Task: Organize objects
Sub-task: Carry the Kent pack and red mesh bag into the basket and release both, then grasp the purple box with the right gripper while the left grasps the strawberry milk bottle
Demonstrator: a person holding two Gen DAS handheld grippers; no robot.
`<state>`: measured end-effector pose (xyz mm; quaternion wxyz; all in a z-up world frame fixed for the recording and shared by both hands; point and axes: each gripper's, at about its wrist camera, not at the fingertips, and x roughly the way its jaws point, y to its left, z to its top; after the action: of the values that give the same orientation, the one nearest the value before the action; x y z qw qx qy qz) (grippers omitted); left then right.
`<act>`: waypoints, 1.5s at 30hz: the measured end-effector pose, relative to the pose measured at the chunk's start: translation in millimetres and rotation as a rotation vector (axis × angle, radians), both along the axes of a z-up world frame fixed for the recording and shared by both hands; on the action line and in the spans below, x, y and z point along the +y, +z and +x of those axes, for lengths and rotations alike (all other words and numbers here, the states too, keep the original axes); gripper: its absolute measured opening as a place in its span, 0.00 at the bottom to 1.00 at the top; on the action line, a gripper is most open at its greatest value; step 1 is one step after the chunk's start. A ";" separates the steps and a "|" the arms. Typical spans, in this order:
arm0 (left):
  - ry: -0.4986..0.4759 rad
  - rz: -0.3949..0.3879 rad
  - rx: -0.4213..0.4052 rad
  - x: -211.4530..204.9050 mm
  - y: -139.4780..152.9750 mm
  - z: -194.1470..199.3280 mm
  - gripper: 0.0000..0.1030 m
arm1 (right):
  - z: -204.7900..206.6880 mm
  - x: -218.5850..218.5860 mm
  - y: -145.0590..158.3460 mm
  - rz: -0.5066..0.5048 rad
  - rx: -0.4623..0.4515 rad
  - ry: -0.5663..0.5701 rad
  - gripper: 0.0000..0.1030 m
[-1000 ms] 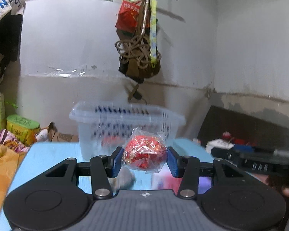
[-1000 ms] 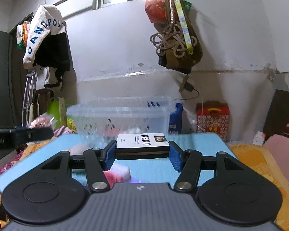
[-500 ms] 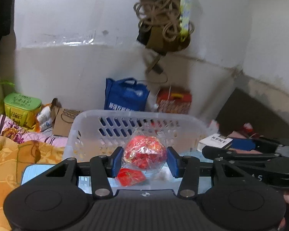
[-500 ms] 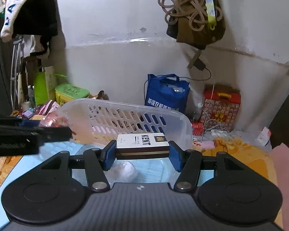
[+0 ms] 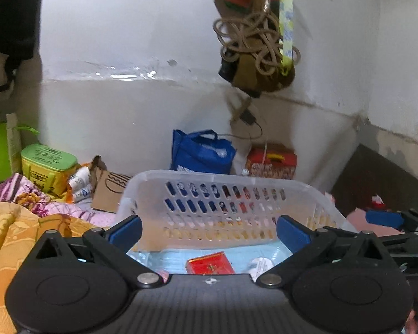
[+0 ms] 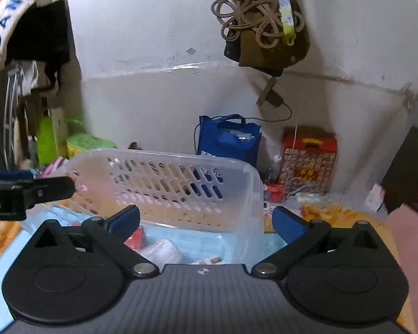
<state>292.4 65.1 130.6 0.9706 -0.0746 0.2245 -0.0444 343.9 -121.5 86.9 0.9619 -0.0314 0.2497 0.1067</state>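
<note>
A translucent plastic basket (image 5: 228,183) stands on a light blue surface right in front of both grippers. My left gripper (image 5: 209,229) hangs over its near side; its jaws are opening wide with nothing between the blue pads. Below it in the basket lie a red box (image 5: 210,263) and a white round item (image 5: 260,264). My right gripper (image 6: 206,221) is over the basket (image 6: 181,157) as well, its jaws opening with nothing between them. Under it I see a white roll (image 6: 161,250) and the edge of a flat white pack (image 6: 209,261). The red wrapped bundle is hidden.
Behind the basket, against the white wall, stand a blue bag (image 5: 202,153) and a red gift box (image 5: 273,161). A green-lidded yellow tub (image 5: 47,164) and cardboard (image 5: 108,192) sit at the left. Orange cloth (image 5: 14,239) covers the near left. A rope bundle (image 5: 256,41) hangs above.
Both grippers moved forward over the basket and opened. The red wrapped bundle left the left jaws and the Kent pack left the right jaws.
</note>
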 end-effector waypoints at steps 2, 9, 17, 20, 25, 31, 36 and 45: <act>0.005 -0.003 -0.015 -0.1 -0.4 -12.2 1.00 | -7.7 -3.6 0.6 0.021 -0.004 -0.009 1.00; -0.067 -0.021 -0.048 -7.7 -18.4 -87.5 1.00 | -81.4 -25.0 -10.4 0.069 -0.068 0.008 1.00; -0.110 -0.090 -0.017 -23.5 -92.1 -165.1 1.00 | -167.6 -52.4 -83.9 0.200 -0.047 -0.025 1.00; -0.129 -0.071 0.005 -38.7 -108.3 -173.4 1.00 | -179.6 -53.4 -99.8 0.218 -0.058 -0.034 1.00; -0.135 -0.039 0.004 -57.9 -124.5 -177.7 1.00 | -185.6 -54.2 -111.6 0.191 -0.080 -0.047 1.00; -0.113 0.008 0.026 -70.3 -136.9 -165.3 0.99 | -183.0 -58.3 -112.1 0.180 -0.094 -0.077 1.00; -0.084 0.019 -0.002 -63.8 -138.9 -168.3 0.84 | -183.7 -46.3 -122.8 0.151 -0.081 -0.050 1.00; -0.040 0.038 -0.020 -47.3 -142.4 -170.0 0.84 | -174.8 -18.4 -130.1 0.068 -0.106 -0.007 0.99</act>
<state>122.4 17.8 -11.8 0.9730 -0.0513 0.2170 -0.0604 169.2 -139.8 -43.2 0.9747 -0.0036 0.1946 0.1097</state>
